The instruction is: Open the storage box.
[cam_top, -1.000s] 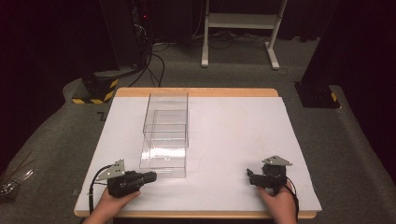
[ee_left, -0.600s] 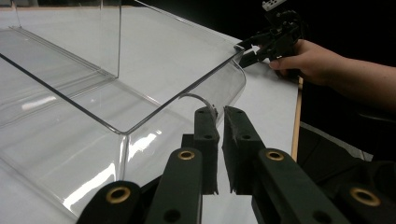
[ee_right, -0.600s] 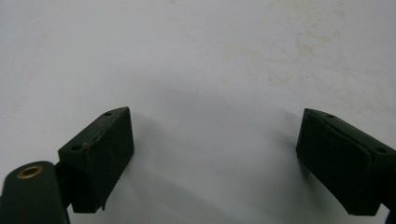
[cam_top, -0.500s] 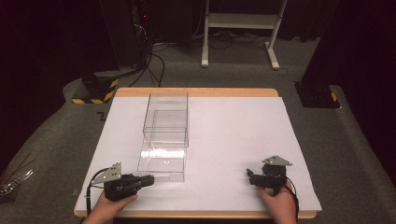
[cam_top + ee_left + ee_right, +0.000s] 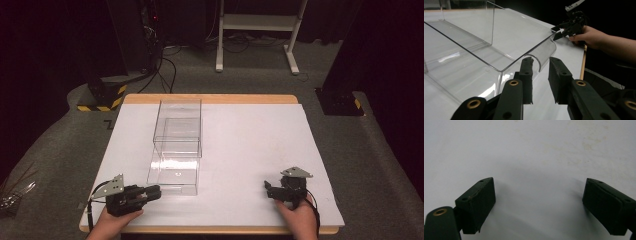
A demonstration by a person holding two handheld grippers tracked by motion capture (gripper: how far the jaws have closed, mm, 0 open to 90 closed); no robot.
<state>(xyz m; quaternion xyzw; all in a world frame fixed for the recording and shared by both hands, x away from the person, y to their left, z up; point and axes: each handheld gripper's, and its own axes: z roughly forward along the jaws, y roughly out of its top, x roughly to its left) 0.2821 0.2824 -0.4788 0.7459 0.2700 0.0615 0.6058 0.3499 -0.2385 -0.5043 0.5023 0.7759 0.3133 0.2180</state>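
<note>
A clear plastic case (image 5: 181, 122) stands on the white table (image 5: 250, 140), and its clear drawer (image 5: 174, 172) is pulled out toward the near edge. My left gripper (image 5: 156, 191) lies just in front of the drawer's left front corner. Its jaws have just been opening; in the left gripper view my left gripper (image 5: 540, 61) has only bare table between its pads (image 5: 556, 77), and the drawer's front wall (image 5: 544, 53) rises just beyond them. My right gripper (image 5: 268, 189) rests at the near right, held by a hand. In the right gripper view my right gripper (image 5: 539, 181) stands wide open over bare table.
The table's wooden far edge (image 5: 210, 98) borders grey floor. Beyond it stand a white stand's legs (image 5: 255, 30) and black equipment with cables (image 5: 150, 40). A yellow-and-black striped base (image 5: 102, 95) sits off the far left corner. The other hand and gripper (image 5: 571, 25) show across the table.
The left gripper drew back slightly toward the near edge with the drawer coming out a little, then its jaws parted. The right gripper has not moved.
</note>
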